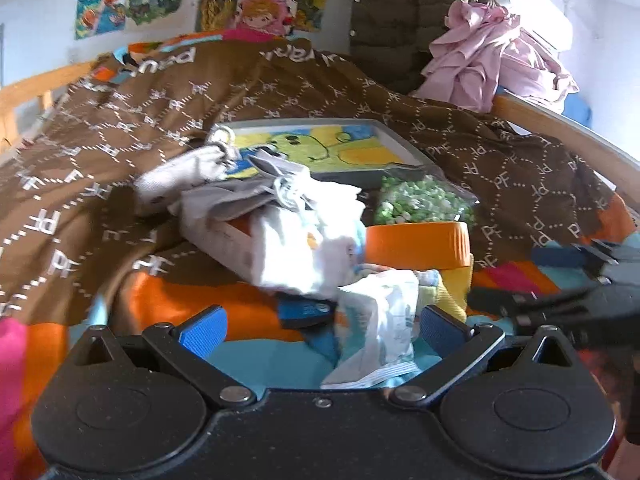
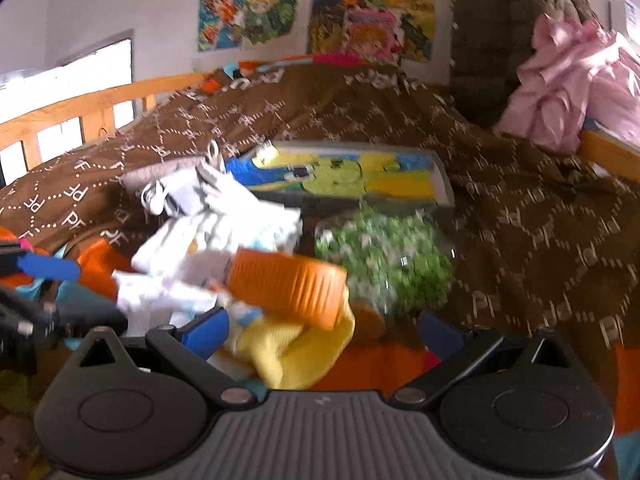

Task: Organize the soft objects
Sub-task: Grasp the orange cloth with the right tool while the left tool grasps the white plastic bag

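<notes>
Soft objects lie heaped on a bed covered by a brown patterned blanket point(image 1: 320, 92): a grey sock point(image 1: 180, 176) at the back, crumpled white cloths point(image 1: 304, 240) in the middle, a pale printed cloth point(image 1: 380, 320) nearest the left gripper point(image 1: 322, 326), and a yellow knitted cloth point(image 2: 296, 348) nearest the right gripper point(image 2: 324, 330). Mixed into the heap sit harder things: a jar of green pieces point(image 2: 384, 252) lying on its side with an orange lid point(image 2: 286, 290), and behind it a flat framed cartoon picture point(image 1: 320, 148). Both grippers hover low over the pile with their blue-padded jaws spread apart, gripping nothing. The pale printed cloth lies between the left jaws, and the yellow cloth lies between the right jaws, partly tucked under the orange lid. Both views are blurred, so exact contact is unclear. One likely risk is that pulling the yellow cloth rolls the jar, since the lid appears to rest on it. Another is that closing on tangled cloths lifts several pieces together.
</notes>
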### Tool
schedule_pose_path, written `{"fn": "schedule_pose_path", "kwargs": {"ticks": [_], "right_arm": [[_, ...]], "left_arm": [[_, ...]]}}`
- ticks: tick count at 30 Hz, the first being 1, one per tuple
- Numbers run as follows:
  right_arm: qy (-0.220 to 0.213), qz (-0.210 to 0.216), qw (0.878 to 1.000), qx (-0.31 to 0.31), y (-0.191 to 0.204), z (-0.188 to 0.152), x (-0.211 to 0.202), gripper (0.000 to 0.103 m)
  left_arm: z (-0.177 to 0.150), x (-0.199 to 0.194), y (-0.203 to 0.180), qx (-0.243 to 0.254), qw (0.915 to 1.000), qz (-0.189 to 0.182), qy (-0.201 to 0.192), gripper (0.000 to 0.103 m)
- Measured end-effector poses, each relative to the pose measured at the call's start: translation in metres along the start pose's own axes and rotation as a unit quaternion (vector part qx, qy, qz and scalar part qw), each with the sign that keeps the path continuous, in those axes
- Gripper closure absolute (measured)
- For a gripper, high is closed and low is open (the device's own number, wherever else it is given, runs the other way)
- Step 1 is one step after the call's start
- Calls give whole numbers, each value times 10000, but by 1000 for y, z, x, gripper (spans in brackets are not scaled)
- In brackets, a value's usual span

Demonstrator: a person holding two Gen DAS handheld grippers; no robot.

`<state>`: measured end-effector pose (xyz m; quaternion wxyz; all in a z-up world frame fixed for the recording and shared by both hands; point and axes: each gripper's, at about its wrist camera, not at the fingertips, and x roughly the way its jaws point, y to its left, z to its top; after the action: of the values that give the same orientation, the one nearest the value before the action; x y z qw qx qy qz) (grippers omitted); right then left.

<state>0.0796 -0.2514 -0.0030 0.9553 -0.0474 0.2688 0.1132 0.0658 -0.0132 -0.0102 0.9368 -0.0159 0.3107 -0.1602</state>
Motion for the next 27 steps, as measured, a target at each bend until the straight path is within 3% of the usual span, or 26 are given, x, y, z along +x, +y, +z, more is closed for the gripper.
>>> {"fn": "schedule_pose_path", "kwargs": {"ticks": [4, 13, 14, 16, 22, 24, 27], "right_arm": [[-75, 231, 9997, -16, -6, 8, 17, 3], [2, 496, 9987, 68, -2, 6, 35, 32], [-7, 508, 9987, 34, -1, 6, 34, 39], [-21, 492, 9988, -16, 2, 5, 34, 42], [-9, 560, 9984, 14, 3, 4, 34, 54], [-14, 575, 9983, -13, 4, 3, 33, 56], [-111, 574, 9982, -138, 8, 3, 29, 59]], "left_arm": [[-1, 14, 1, -70, 9998, -140, 140, 1], [-2, 28, 1, -29, 9979, -485, 433, 6], [-2, 28, 0, -51, 9974, -560, 452, 9], [-2, 28, 0, -137, 9965, -679, 470, 14], [0, 32, -6, -333, 9940, -909, 515, 45], [0, 34, -8, -351, 9936, -920, 560, 61], [0, 34, -9, -409, 9936, -869, 590, 66]]}}
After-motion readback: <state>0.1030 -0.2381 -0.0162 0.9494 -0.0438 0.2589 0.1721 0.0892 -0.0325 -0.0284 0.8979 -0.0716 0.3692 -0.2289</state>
